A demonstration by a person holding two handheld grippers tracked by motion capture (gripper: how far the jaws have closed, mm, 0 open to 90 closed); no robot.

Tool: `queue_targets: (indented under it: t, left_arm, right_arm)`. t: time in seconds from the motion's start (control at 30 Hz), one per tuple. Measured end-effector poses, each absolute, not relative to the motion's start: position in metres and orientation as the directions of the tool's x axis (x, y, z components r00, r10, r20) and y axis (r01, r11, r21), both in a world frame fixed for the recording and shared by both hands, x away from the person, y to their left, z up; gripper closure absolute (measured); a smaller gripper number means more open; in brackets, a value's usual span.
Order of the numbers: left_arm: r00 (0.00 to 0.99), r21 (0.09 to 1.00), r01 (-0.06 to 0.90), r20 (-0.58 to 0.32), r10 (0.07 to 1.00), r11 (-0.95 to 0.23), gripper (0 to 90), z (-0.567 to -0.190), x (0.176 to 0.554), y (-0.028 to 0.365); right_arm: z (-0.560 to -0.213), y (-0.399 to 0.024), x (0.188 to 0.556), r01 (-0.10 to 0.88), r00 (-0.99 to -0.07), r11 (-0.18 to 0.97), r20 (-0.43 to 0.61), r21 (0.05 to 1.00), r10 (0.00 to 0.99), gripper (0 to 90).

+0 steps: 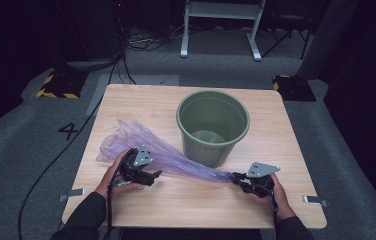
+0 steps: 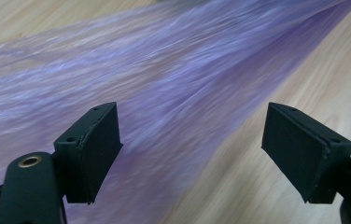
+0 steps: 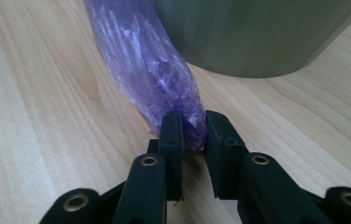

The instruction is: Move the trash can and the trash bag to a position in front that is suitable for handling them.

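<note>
The right gripper (image 1: 236, 178), in the lower right of the high view, pinches the bunched end of the purple plastic bag (image 1: 161, 155); in the right gripper view its jaws stand close together with the gathered film (image 3: 164, 79) squeezed between them in the lower middle of the frame; the person's right hand (image 1: 271, 192) holds it from below. The left gripper (image 1: 153, 175), in the lower left of the high view, has its jaws spread wide; in the left gripper view the two black pads (image 2: 92, 149) stand far apart, one over the purple film and one over bare wood, and they grip nothing. The bag lies stretched on the wooden worktop (image 1: 186, 200), from the middle left of the high view down to the lower right, wide and loose at the left end, narrow at the right. The green bucket (image 1: 213, 125) stands upright in the centre, just beside the bag; its wall fills the upper right of the right gripper view.
</note>
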State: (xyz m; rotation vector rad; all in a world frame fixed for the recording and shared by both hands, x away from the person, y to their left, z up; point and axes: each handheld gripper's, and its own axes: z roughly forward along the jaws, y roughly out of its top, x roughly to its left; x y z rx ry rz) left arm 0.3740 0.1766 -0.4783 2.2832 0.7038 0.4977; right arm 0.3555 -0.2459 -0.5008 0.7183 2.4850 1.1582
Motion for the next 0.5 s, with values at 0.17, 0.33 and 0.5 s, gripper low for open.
queue_targets:
  t: [0.17, 0.33, 0.5]
  left_arm:
    - [0.753, 0.674, 0.397, 0.149, 0.641, -0.623, 30.2, -0.485, 0.381, 0.182]
    - [0.764, 0.646, 0.413, 0.137, 0.63, -0.642, 44.5, -0.487, 0.381, 0.181]
    - [0.797, 0.629, 0.386, 0.142, 0.587, -0.675, 61.2, -0.487, 0.377, 0.175]
  right_arm:
    - [-0.502, -0.258, 0.365, 0.33, -0.799, 0.532, -0.07, 0.78, 0.597, 75.9]
    - [-0.501, -0.268, 0.371, 0.363, -0.761, 0.504, -0.062, 0.784, 0.645, 77.0]
    - [-0.501, -0.275, 0.375, 0.402, -0.711, 0.498, -0.081, 0.768, 0.698, 78.6]
